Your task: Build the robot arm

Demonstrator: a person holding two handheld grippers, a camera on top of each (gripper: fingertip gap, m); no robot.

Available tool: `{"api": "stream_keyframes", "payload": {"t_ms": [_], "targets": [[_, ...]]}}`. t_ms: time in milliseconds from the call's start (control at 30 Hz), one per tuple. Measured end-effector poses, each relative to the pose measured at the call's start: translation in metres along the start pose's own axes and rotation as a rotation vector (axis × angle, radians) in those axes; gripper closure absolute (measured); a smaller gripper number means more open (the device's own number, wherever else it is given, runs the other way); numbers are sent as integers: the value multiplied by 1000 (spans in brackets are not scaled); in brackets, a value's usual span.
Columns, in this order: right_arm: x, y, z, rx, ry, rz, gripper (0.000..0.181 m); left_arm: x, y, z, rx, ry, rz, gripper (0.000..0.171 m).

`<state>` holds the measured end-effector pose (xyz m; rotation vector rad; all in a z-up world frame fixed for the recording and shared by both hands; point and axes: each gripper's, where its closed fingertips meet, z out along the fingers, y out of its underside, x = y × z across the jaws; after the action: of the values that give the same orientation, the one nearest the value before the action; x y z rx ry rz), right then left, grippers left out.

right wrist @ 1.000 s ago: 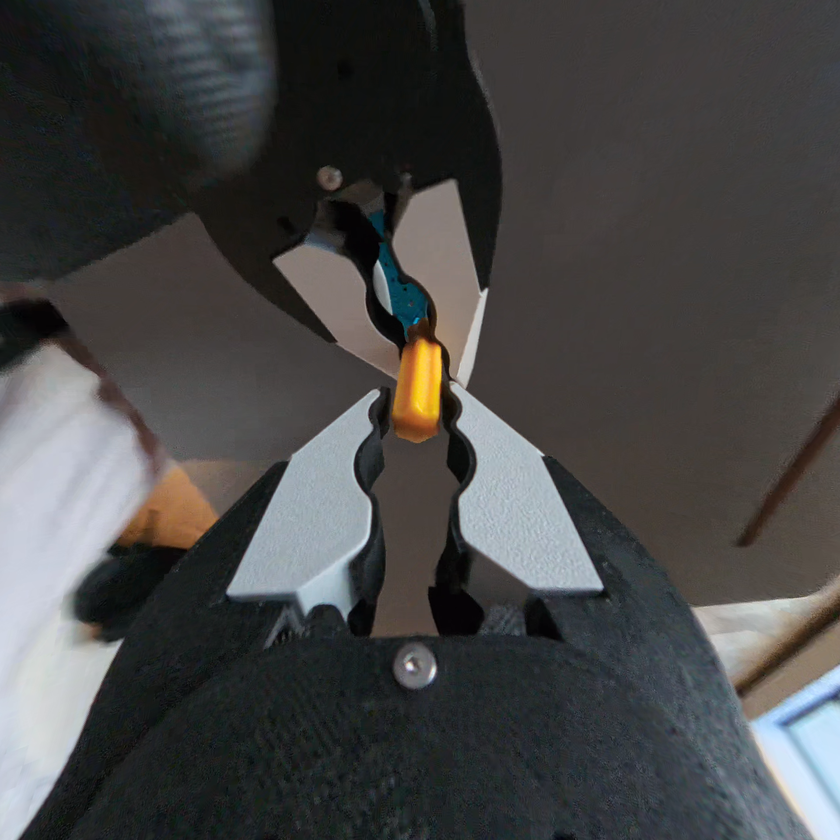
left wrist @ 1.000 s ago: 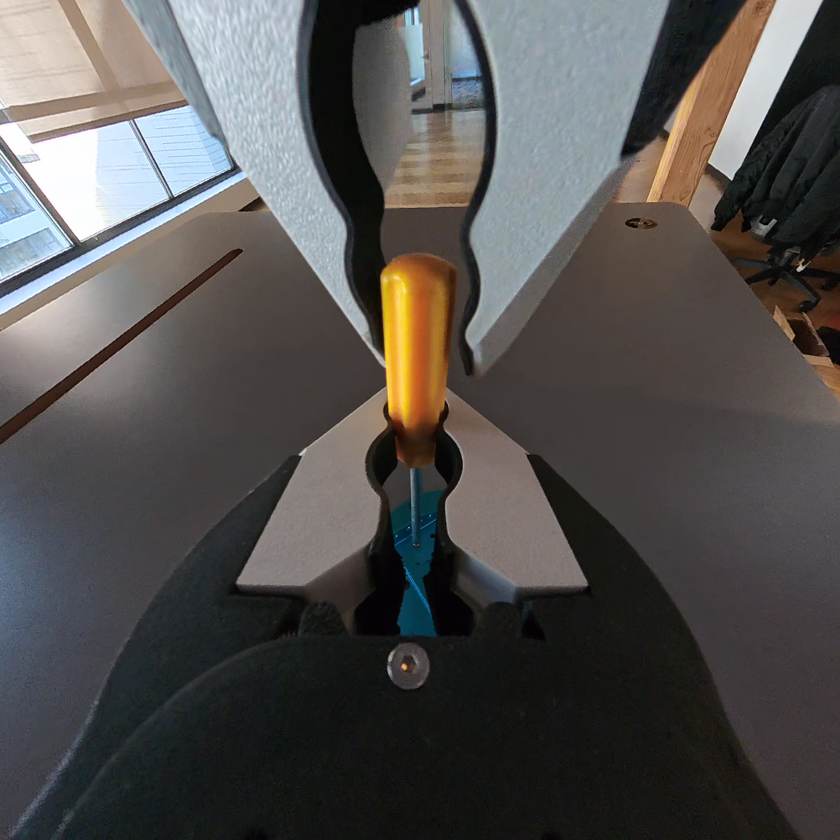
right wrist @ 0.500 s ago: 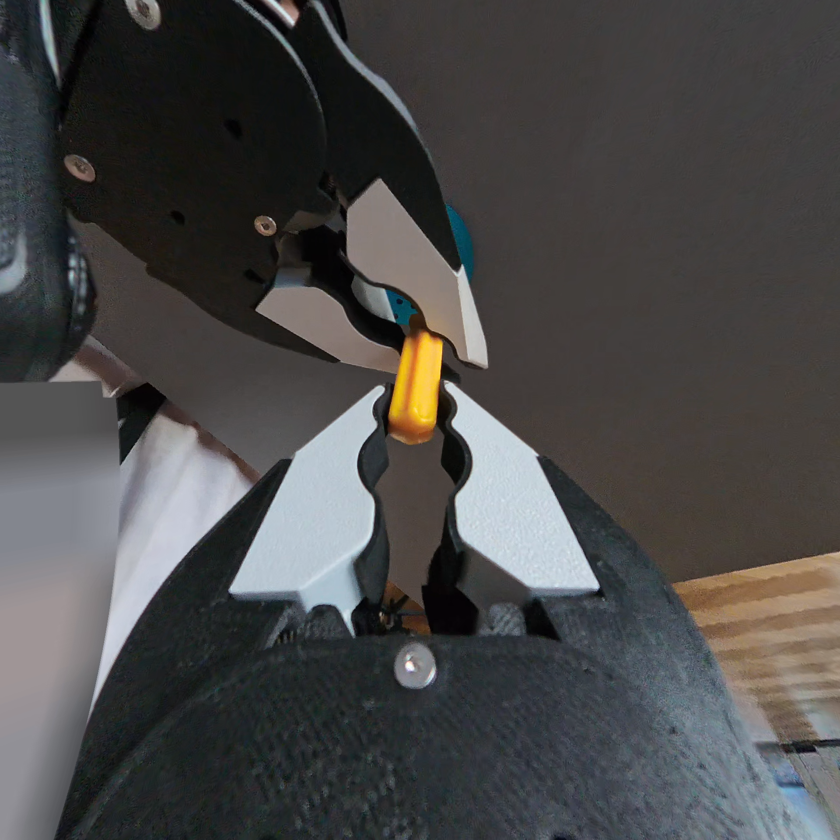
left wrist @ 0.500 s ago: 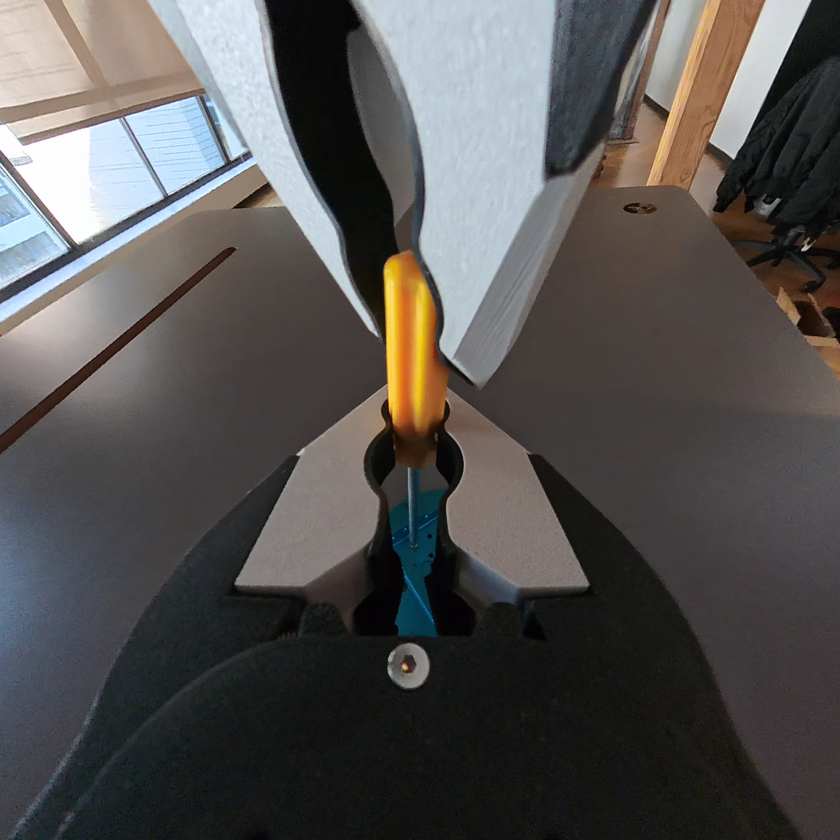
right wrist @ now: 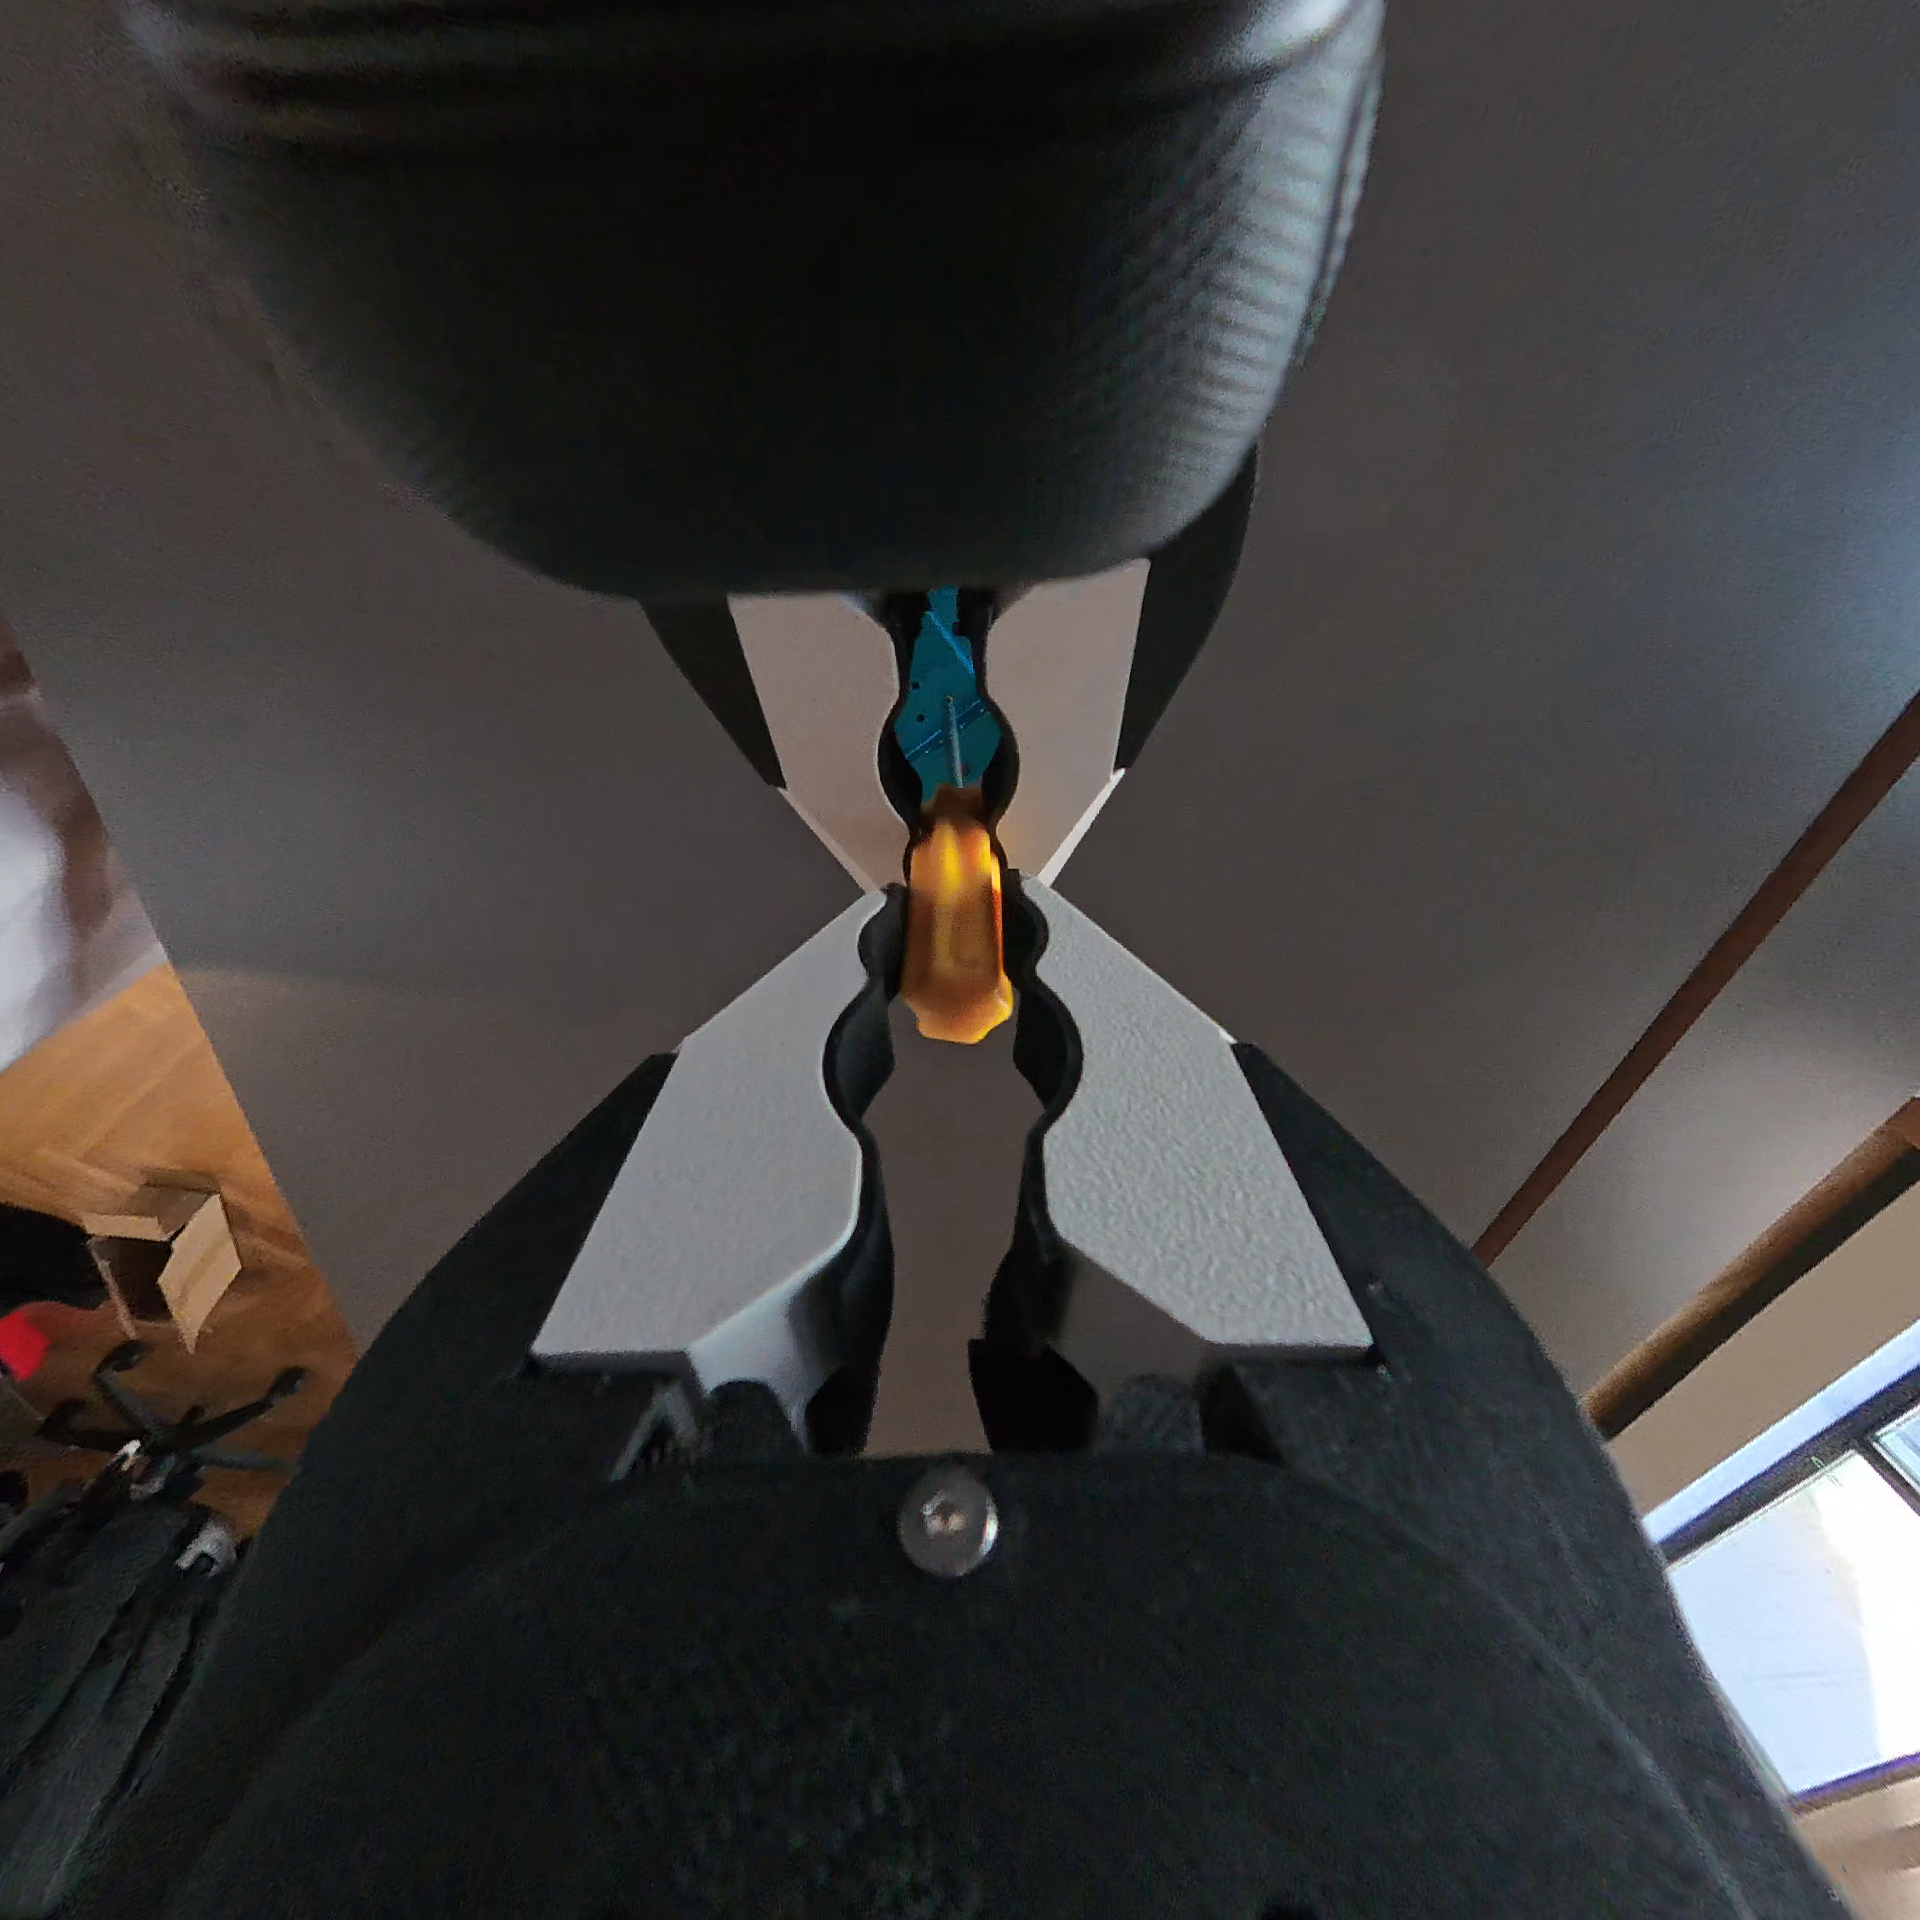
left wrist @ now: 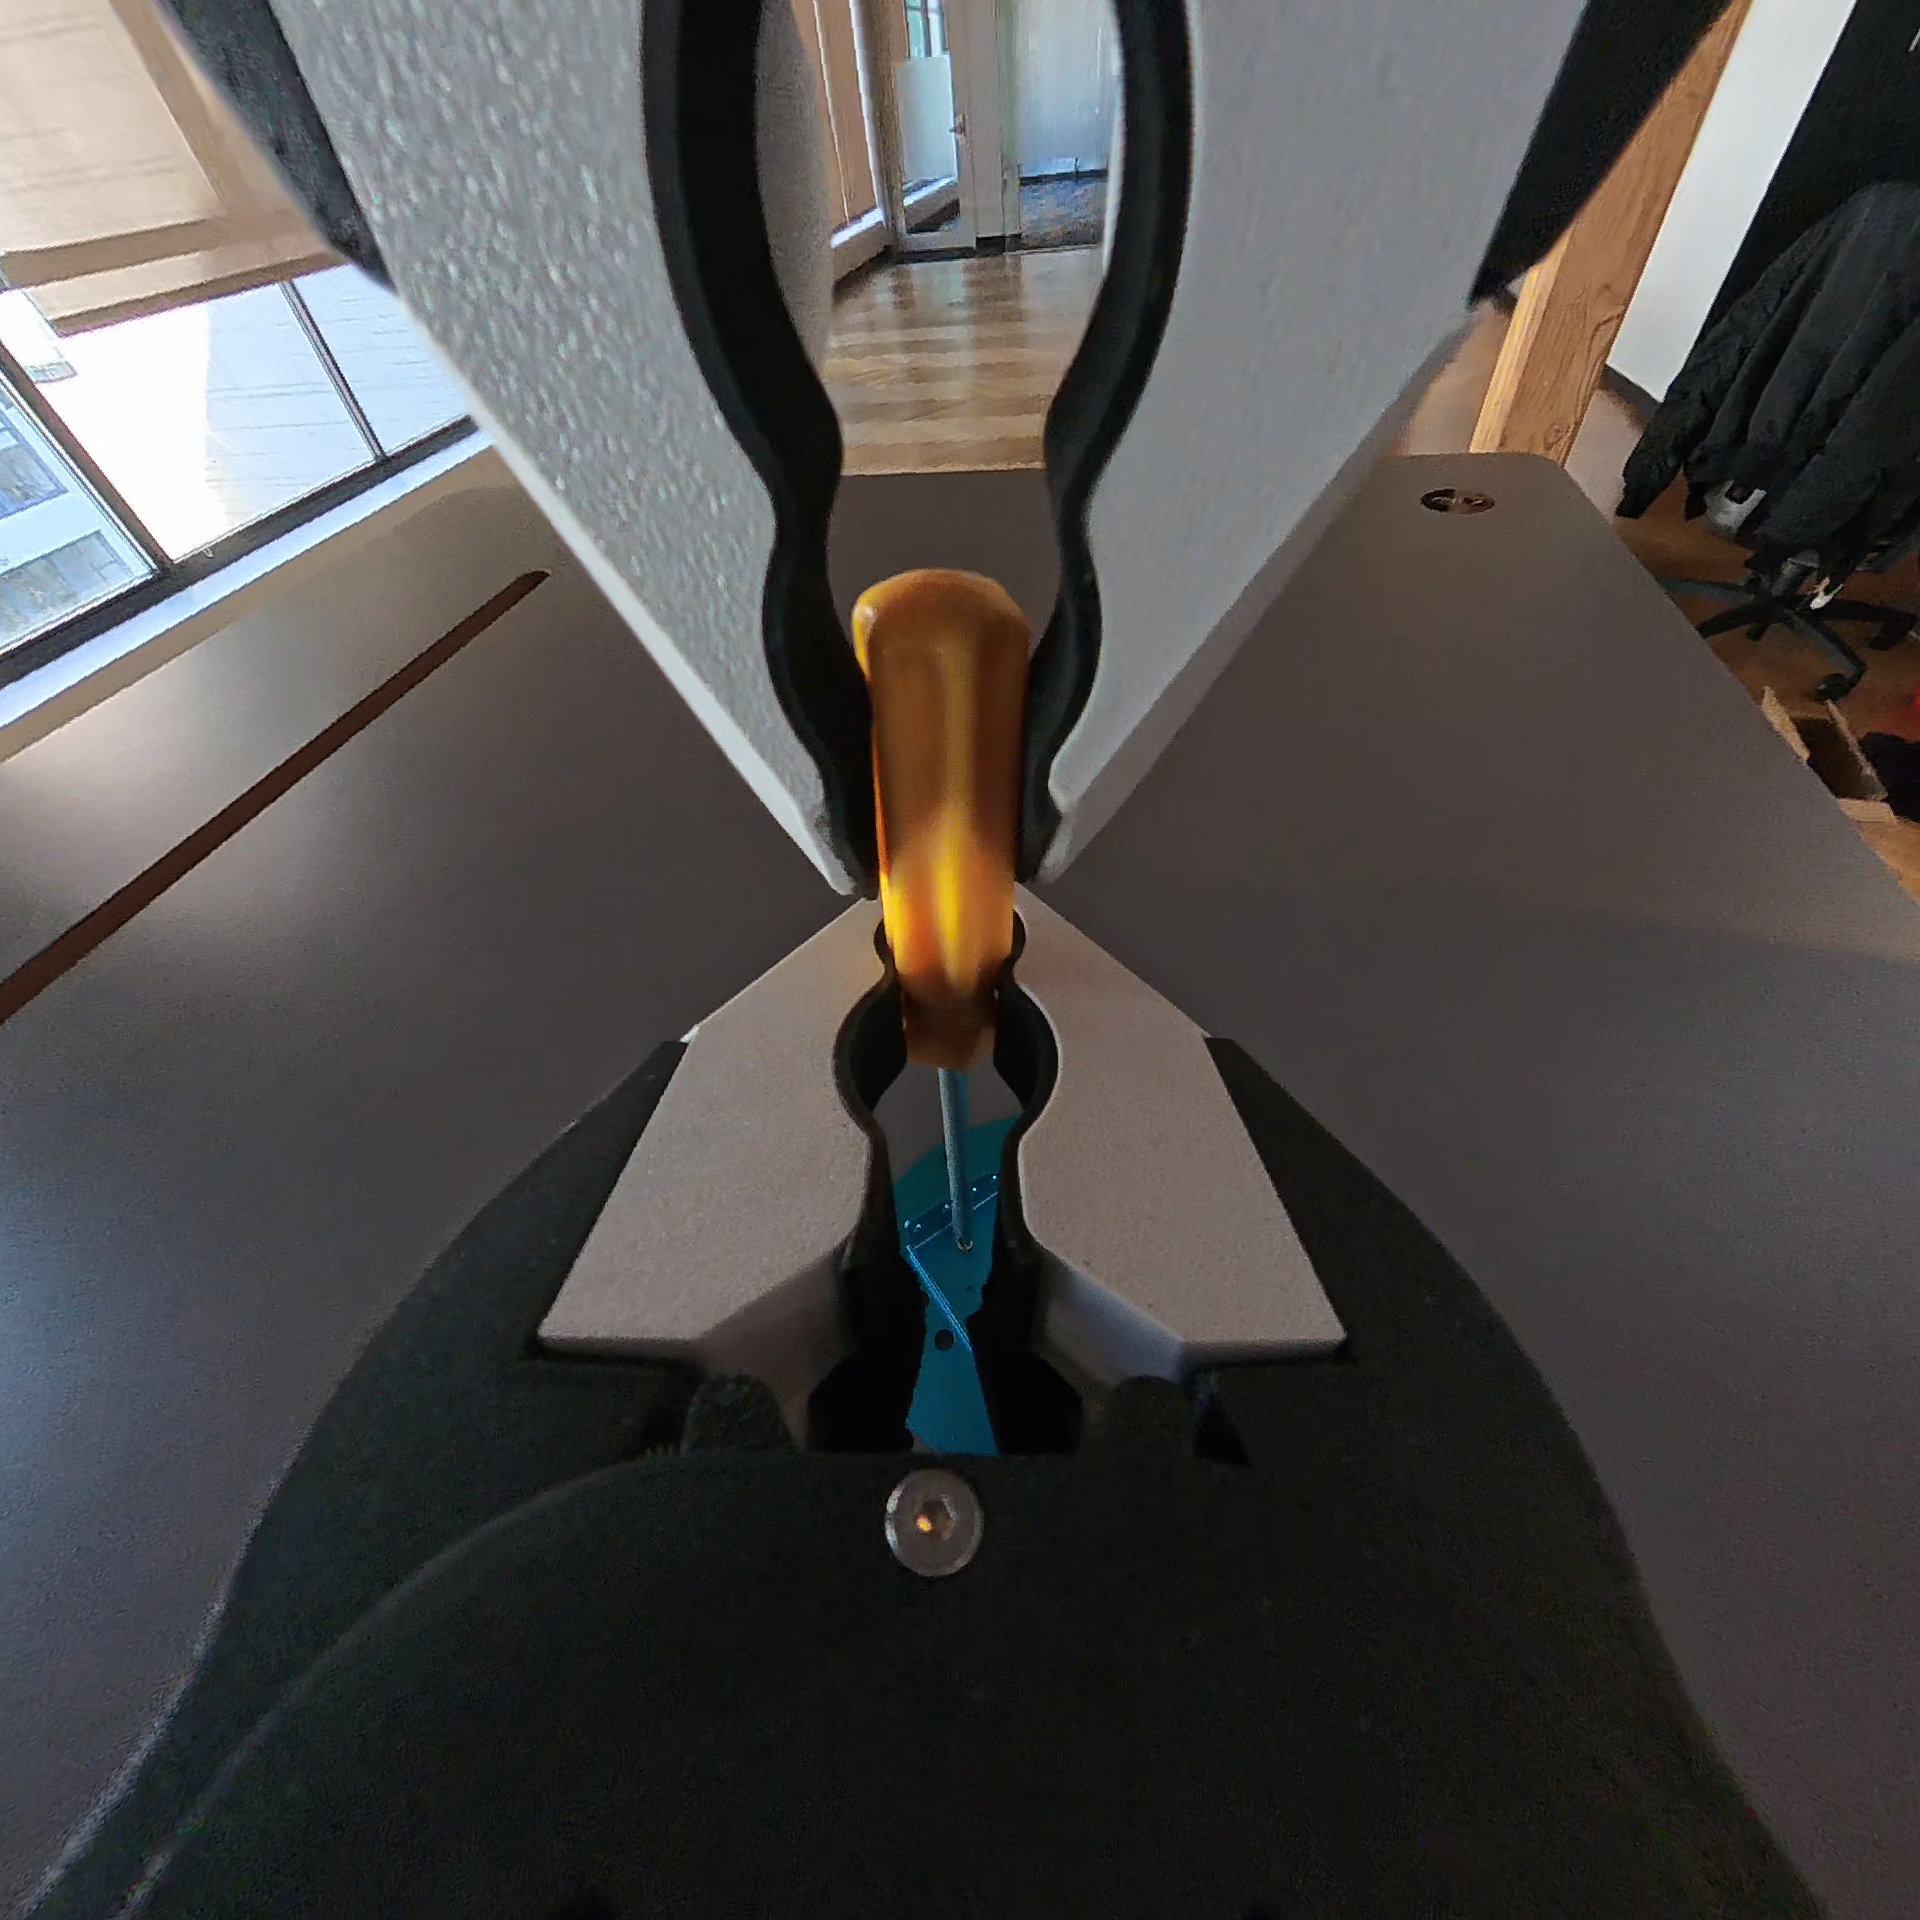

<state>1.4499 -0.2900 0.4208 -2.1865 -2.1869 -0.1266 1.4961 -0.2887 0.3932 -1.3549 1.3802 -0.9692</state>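
Since half a second ago the right gripper (right wrist: 951, 904) has squared up tip to tip with the left gripper (left wrist: 948, 940). Both clench one screwdriver (left wrist: 943, 821); its shaft meets one blue part (left wrist: 951, 1288) inside the left's jaws.

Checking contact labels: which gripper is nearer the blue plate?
Left. The blue plate sits between the jaws of the left gripper. The right gripper is farther off, shut on the orange screwdriver handle, whose shaft reaches to the plate.
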Motion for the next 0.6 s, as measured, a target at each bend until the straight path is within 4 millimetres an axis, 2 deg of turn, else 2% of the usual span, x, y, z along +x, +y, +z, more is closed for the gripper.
{"api": "stream_keyframes", "payload": {"t_ms": [100,200,267,333,433,500,600], "targets": [[3,0,0,7,-21,169,164,-2,0,0,9,-6,-17,163],[4,4,1,9,-68,509,163,-3,2,2,0,-15,-31,161],[4,2,1,36,-87,591,163,-3,3,2,-7,-22,-14,161],[4,1,1,27,-85,519,164,-3,3,2,-4,-15,-18,162],[2,1,1,6,-40,239,157,-3,3,2,-5,-13,-15,162],[4,-2,0,18,8,106,159,-3,3,1,0,-10,-21,162],[3,0,1,5,12,26,163,-2,3,1,-2,-5,-17,162]]}}
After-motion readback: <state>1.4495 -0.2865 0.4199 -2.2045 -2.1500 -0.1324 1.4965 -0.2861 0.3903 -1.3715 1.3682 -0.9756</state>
